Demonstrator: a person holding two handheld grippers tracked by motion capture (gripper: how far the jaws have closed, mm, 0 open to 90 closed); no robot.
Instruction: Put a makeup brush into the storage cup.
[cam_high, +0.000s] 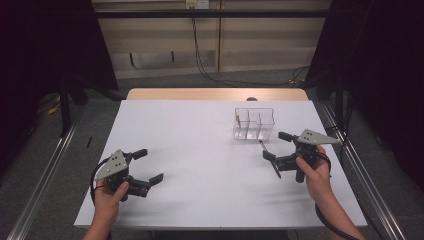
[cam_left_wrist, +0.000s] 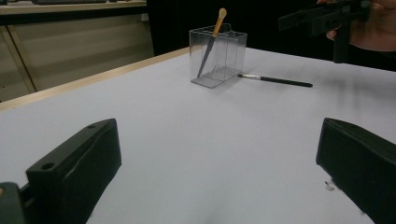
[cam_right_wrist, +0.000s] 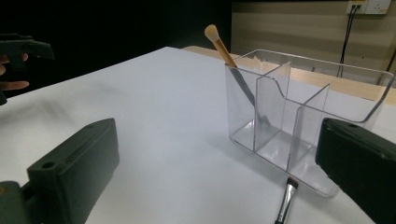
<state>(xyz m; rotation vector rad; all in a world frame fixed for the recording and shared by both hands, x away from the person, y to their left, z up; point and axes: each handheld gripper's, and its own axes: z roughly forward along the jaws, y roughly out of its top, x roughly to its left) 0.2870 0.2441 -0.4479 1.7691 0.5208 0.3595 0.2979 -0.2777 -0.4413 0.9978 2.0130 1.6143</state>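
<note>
Low at the right of the high view, the right tongs gape wide with nothing in them, aimed at the flat brush lying just beside the clear box, likely to grab it. At lower left, the left tongs wait, released too. One brush stands inside the box already.

From my right gripper view the flat brush runs off the bottom edge, its handle unseen, and one black jaw hides the clear organizer's near corner on the desk.
</note>
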